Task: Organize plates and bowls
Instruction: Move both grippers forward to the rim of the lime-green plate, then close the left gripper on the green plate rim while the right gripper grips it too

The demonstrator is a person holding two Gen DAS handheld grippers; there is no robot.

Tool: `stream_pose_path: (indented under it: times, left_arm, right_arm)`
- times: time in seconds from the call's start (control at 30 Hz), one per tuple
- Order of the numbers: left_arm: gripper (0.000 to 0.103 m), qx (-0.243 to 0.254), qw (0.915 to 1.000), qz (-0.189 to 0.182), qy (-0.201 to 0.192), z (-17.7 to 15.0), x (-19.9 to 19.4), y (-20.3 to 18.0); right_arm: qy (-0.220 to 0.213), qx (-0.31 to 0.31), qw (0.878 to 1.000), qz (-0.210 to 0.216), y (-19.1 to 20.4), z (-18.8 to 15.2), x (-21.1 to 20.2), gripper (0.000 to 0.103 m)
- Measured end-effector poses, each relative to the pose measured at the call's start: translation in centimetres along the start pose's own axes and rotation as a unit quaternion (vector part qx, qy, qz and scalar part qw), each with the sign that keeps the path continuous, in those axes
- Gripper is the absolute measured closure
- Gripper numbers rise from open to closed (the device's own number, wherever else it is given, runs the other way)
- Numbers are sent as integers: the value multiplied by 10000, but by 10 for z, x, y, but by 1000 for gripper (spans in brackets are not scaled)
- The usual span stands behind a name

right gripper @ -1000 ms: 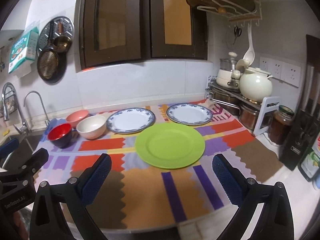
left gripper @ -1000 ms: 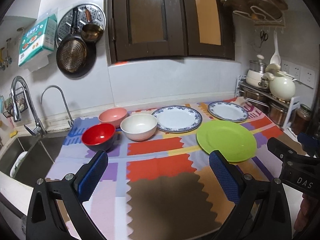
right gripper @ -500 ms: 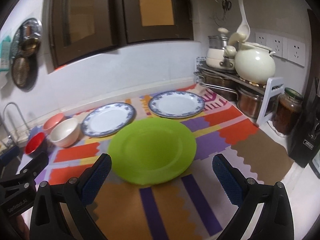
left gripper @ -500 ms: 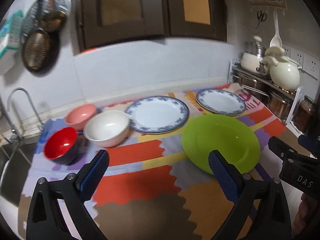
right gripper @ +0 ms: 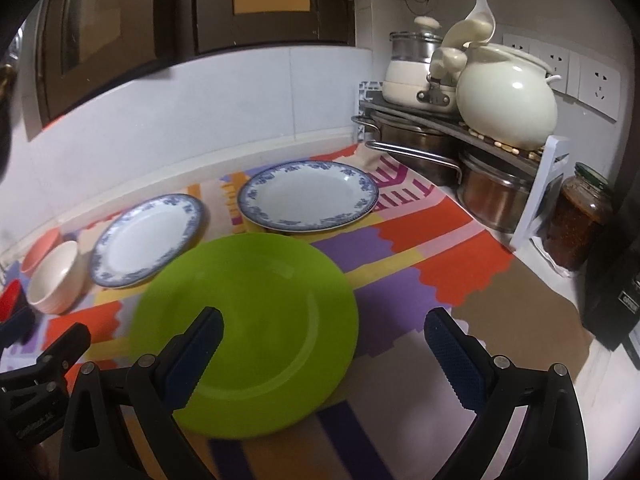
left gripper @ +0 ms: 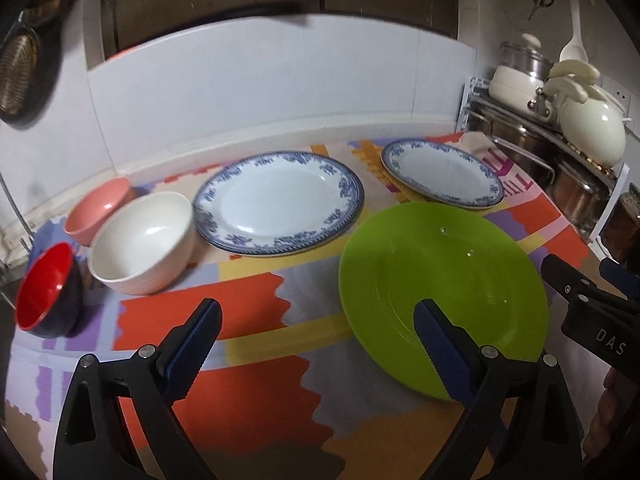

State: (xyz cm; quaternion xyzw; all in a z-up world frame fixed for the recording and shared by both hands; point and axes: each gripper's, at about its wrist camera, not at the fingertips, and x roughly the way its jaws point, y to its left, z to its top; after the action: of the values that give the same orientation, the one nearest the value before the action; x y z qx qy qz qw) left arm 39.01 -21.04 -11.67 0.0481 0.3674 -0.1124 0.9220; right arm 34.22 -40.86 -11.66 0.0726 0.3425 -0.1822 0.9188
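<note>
A green plate [left gripper: 442, 280] lies on the patchwork mat, also in the right wrist view [right gripper: 256, 312]. Behind it lie two blue-rimmed white plates, one at centre [left gripper: 278, 202] [right gripper: 148, 238] and one to the right [left gripper: 442, 170] [right gripper: 308, 196]. A cream bowl [left gripper: 142, 236] [right gripper: 56, 276], a pink bowl [left gripper: 98, 210] [right gripper: 38, 244] and a red bowl [left gripper: 46, 290] [right gripper: 10, 296] stand at the left. My left gripper [left gripper: 316, 344] is open and empty, its right finger over the green plate's near edge. My right gripper [right gripper: 322, 350] is open and empty, above the green plate's near right part.
A metal rack [right gripper: 472, 136] at the right holds a cream pot [right gripper: 506, 96], steel pots and a white kettle. A jar [right gripper: 580, 220] stands beside it. The tiled wall [left gripper: 260, 88] runs behind the mat. A pan [left gripper: 16, 76] hangs at the far left.
Both grippers have moved forward and lower toward the dishes and swung right. The green plate now sits close under both pairs of fingers. No dish has moved.
</note>
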Motion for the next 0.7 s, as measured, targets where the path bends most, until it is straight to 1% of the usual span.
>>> stream_pose_path:
  times: [0.2,0.37,0.6,0.7]
  left_arm:
    - [11,-40,9995,-55,299,2,29,-8]
    - [17,-24,9987,-108,499,3,46,-17]
    - [30,-22,9973,-236,693,5,63,-23]
    - [38,-40,9966,-298,773,6,69,-24]
  right_arm:
    - [215,-102,9997,30,-3,3,34,4]
    - [478,-30,9986,209,-8,3,59,8]
    - [835,42,9956,418,-13,2,85,20]
    - [964,72,9940,504,-14,1,94,27]
